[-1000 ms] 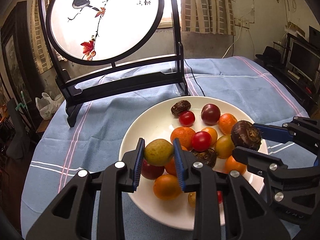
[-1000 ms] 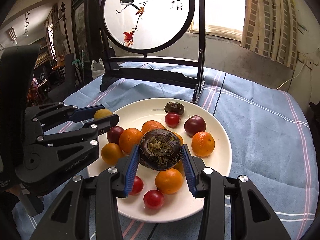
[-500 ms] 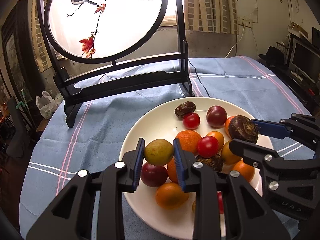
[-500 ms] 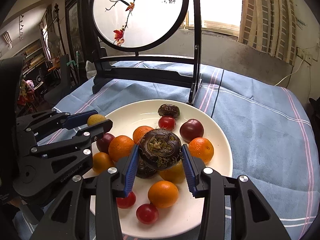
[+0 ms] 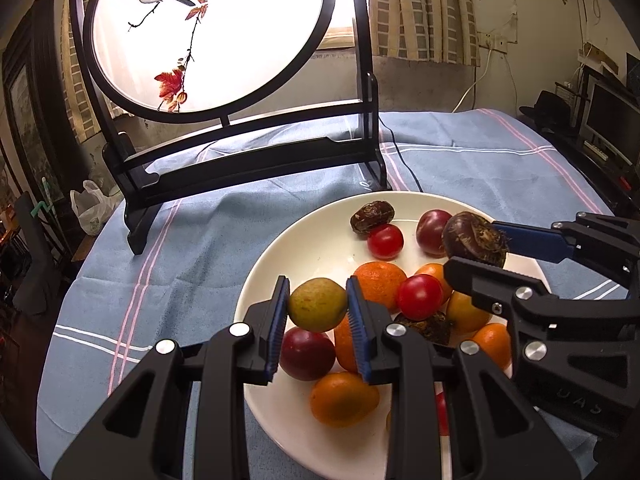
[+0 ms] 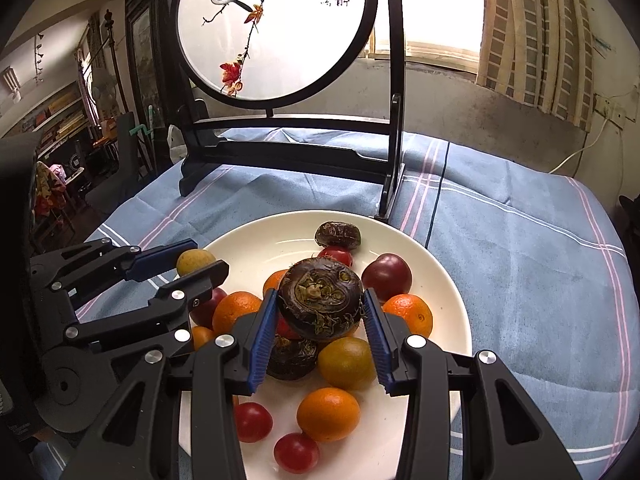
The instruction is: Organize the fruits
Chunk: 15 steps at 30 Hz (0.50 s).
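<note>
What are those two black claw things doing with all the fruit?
A person is sorting fruit with a claw in each hand. The left gripper pinches a yellow-green fruit. The right gripper pinches a dark brown water chestnut. Both are held just above the white plate, where oranges and little tomatoes lie.

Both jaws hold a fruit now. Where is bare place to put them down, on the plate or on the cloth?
The plate is bare only along its far-left inner part, behind the oranges and left of the wrinkled brown fruit. Its middle and near side are crowded. The blue tablecloth lies bare right of the plate, and also left of it, before the screen stand.
</note>
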Each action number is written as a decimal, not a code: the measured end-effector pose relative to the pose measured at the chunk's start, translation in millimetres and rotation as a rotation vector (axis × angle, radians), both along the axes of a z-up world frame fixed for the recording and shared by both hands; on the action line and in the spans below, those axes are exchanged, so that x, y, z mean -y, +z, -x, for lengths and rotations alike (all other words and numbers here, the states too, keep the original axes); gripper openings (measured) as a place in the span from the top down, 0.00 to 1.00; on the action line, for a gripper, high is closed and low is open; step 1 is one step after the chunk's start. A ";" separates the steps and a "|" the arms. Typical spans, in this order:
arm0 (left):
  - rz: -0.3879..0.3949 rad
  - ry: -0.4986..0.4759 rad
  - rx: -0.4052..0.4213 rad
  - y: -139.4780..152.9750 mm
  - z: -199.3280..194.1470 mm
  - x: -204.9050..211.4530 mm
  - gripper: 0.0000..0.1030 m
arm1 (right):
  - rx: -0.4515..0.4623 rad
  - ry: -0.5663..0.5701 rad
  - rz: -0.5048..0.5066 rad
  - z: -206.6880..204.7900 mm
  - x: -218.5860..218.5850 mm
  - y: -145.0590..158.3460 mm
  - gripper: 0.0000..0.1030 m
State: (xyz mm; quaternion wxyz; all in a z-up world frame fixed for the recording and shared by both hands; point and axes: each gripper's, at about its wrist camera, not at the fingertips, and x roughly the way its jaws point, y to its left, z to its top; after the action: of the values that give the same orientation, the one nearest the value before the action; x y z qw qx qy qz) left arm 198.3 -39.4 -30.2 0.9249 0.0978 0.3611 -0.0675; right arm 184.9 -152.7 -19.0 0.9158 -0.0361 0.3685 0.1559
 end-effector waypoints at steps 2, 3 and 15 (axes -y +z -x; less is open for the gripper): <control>-0.002 -0.002 0.002 -0.5 -0.3 0.5 0.73 | -0.006 -0.003 0.002 -2.3 -0.2 -0.6 0.58; -0.003 -0.002 0.001 -0.7 -0.6 0.7 0.73 | -0.013 -0.002 0.003 -3.6 -0.5 -1.4 0.58; 0.013 0.026 0.059 5.5 10.0 -11.7 0.29 | 0.023 -0.028 -0.044 12.0 13.2 13.3 0.43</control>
State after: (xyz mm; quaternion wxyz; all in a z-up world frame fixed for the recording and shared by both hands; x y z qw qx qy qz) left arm 188.3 -27.7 -24.7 0.9367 0.0888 0.3343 -0.0549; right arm 172.9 -165.8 -5.7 0.9226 -0.0123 0.3549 0.1507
